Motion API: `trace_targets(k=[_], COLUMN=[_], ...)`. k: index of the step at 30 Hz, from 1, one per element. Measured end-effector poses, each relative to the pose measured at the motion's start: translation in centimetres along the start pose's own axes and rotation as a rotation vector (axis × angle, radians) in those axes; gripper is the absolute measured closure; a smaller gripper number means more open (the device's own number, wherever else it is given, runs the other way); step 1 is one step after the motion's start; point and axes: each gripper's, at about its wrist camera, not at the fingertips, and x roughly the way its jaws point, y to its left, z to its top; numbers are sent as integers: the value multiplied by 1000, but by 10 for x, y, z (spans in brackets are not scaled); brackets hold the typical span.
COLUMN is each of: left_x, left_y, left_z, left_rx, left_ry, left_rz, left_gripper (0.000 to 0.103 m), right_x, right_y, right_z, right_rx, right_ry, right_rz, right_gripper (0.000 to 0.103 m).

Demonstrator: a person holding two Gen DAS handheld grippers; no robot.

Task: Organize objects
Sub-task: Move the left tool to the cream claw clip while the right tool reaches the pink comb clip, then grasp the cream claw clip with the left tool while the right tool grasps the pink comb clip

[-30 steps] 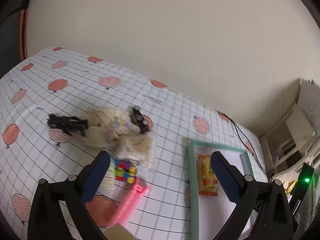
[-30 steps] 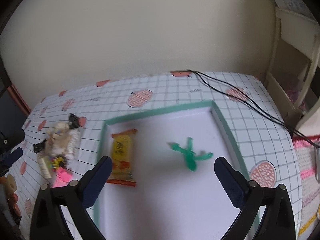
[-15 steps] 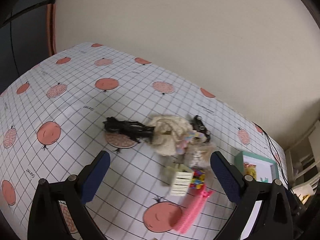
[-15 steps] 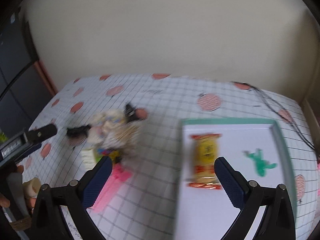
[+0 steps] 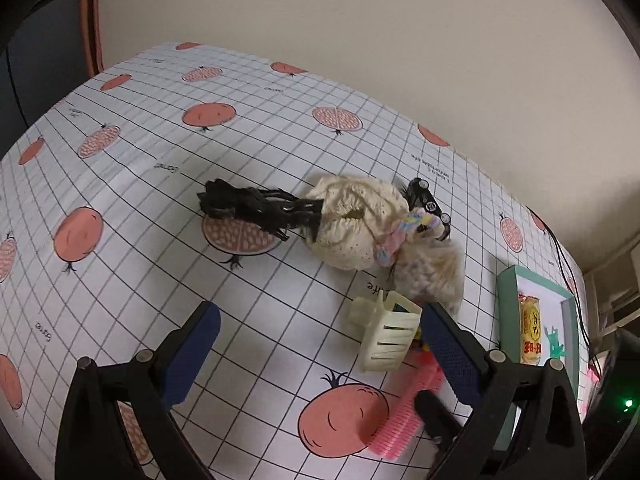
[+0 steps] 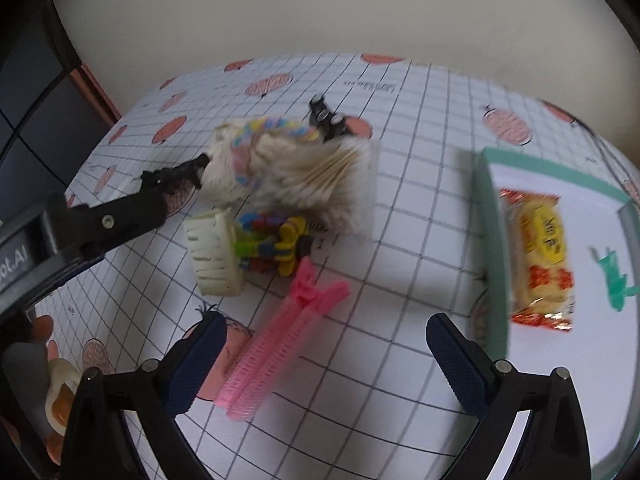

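both views had swung left from the tray (image 6: 490, 216) to the pile; right gripper (image 6: 320, 364), spread and empty, was nearest the pink clip (image 6: 276, 340), lengthwise between its fingers.

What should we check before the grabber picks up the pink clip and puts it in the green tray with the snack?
1. Right gripper open: ok, jaws wide apart and holding nothing.
2. Pink clip reachable: ok, it lies on the tablecloth just ahead of the right gripper, apart from the cream claw clip.
3. Nothing lying on the pink clip: ok, its top is uncovered.
4. Room in the green tray: ok, only the snack packet and a small green clip are in it.
5. Left gripper out of the way: cannot tell, it is open and close to the same pile.
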Motion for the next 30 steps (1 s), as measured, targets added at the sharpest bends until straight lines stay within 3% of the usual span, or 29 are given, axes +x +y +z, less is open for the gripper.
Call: trace_targets(k=[6,13,17,18,24,26,30], left_x=[7,14,20,21,25,26,25], left_y=[-14,-31,-37,-38,-37,-38,-38], left_z=[-5,-10,-10,-10,-11,-11,-11], left_rx=[30,77,94,95,93,94,102], left_ry=[16,23,27,31,47,52,43], left_rz=[-13,-18,-15,-19,-37,-43,-30], left_gripper=[3,7,20,21,55,71,71], right_x=[14,10,7,7,8,6,5], right_y=[9,-7,-11,-11,-10,-8,-4], right_z=[-4,-4,-4,-4,-2,-2,-3], right_rx=[-42,-34,-37,-37,-42,-48,-68], right_ry=[38,33,39,41,50,52,45], right_rz=[-20,-57,-39,-40,-28,-26,-27], right_gripper=[6,33,55,55,57,59,61])
